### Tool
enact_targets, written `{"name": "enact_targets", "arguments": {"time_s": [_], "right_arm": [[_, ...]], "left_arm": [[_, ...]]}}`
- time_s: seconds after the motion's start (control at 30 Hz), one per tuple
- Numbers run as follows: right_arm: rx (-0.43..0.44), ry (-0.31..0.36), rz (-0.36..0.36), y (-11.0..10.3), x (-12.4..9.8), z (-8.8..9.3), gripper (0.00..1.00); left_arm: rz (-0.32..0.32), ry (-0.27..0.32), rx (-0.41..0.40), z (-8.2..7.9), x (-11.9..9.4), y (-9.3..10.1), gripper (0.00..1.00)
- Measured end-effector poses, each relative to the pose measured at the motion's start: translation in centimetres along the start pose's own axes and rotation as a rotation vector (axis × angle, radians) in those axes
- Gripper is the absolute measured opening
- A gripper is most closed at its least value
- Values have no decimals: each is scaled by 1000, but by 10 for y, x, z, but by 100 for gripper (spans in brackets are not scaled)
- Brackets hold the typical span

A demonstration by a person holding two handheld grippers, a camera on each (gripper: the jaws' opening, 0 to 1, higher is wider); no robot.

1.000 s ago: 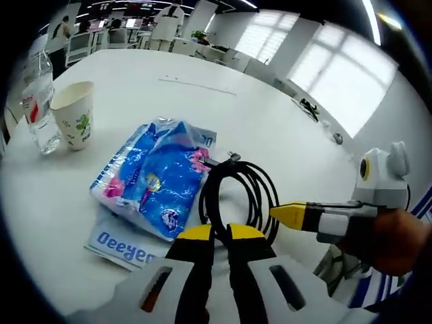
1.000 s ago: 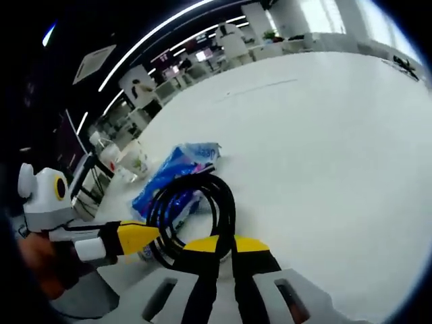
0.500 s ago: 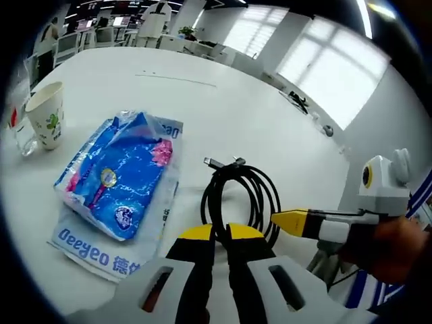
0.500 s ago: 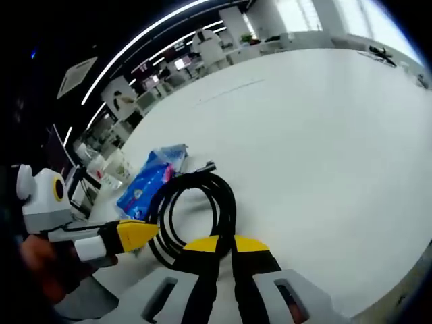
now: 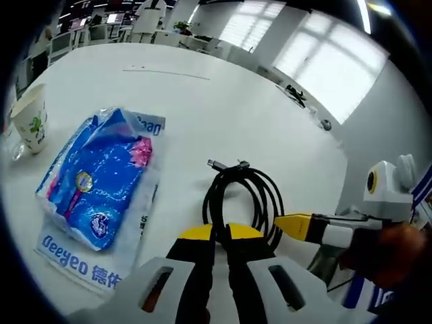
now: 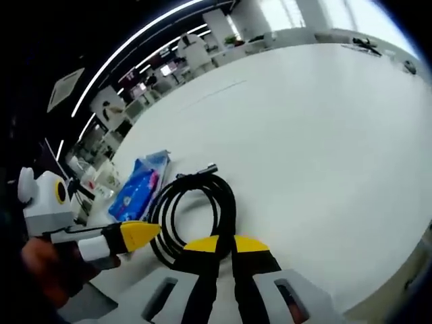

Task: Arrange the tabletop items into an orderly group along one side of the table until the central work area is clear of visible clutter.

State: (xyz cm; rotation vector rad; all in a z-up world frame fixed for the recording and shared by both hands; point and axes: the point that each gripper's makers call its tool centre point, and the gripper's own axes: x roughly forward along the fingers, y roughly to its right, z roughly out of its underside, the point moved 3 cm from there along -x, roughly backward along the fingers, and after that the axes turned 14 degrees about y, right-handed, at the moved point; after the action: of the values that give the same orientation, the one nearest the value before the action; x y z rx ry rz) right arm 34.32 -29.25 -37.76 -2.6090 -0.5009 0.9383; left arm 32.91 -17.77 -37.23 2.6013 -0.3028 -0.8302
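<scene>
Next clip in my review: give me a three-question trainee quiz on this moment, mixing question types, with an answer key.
1. True or false: the left tool is shut on the coiled black cable.
2. Multiple choice: in the left gripper view, what lies directly beside the cable, on its left?
A. a blue tissue pack
B. a red stapler
C. a glass plate
3. Fill in: at the far left edge of the left gripper view stands a paper ____.

Key:
1. True; the right tool is shut on the cable too.
2. A
3. cup
</scene>
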Motion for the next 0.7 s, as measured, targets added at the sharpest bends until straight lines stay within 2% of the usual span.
{"name": "enact_targets", "arguments": {"time_s": [0.33,0.7], "right_arm": [[19,2,15,3,11,-11,2],[35,1,8,9,23,-16,3]], "left_arm": [[-32,-3,-15,-9,7,0,3],[-53,15,-69,-18,28,-8,3]]}}
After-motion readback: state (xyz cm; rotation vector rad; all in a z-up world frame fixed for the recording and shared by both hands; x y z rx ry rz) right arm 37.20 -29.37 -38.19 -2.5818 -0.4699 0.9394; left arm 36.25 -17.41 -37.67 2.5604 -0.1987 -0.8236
